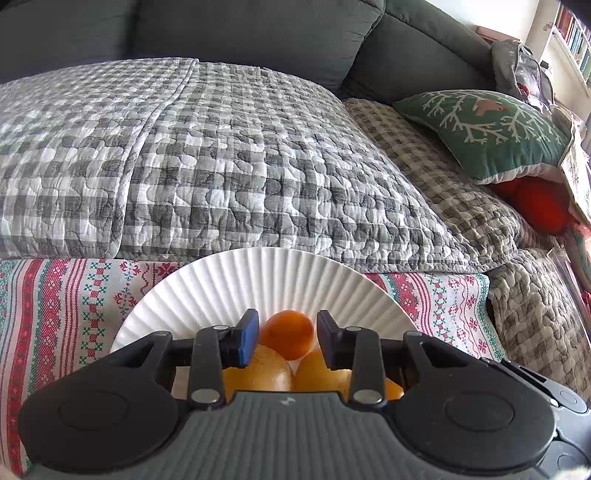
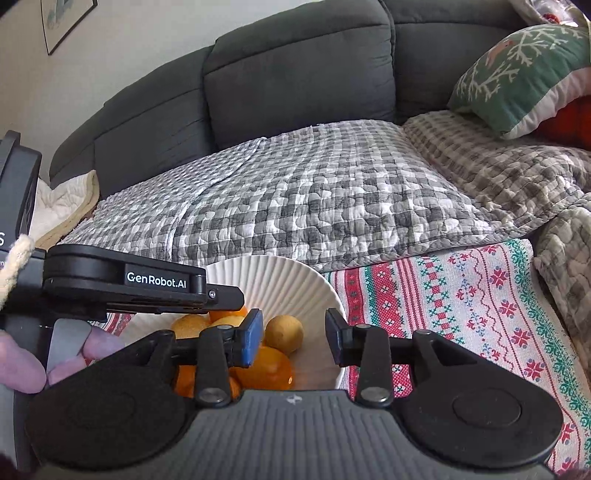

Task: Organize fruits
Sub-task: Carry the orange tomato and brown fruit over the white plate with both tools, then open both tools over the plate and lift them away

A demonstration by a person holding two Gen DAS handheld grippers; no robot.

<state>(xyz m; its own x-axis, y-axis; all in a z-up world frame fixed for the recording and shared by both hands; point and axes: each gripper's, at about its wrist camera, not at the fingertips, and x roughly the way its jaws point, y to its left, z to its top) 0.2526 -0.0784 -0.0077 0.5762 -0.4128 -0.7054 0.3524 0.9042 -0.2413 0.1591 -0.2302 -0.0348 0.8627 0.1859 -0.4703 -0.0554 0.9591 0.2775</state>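
Observation:
A white ribbed bowl [image 1: 258, 280] sits on a red, green and white patterned cloth [image 1: 55, 314]. It holds several orange and yellow fruits. In the left wrist view my left gripper [image 1: 286, 336] is open above the bowl, with an orange fruit [image 1: 290, 332] showing between its fingers and two paler ones [image 1: 258, 373] below. In the right wrist view my right gripper [image 2: 295, 338] is open over the bowl [image 2: 288, 280], with a yellow fruit [image 2: 283, 332] and an orange one [image 2: 266, 369] between its fingers. The left gripper's body [image 2: 122, 284] reaches over the bowl from the left.
A dark grey sofa [image 1: 240, 33] stands behind, covered by a grey checked quilt [image 1: 221, 158]. A green cushion [image 1: 484, 125] with a white branch pattern lies at the right, over something red [image 1: 532, 203]. The patterned cloth [image 2: 461, 314] extends right of the bowl.

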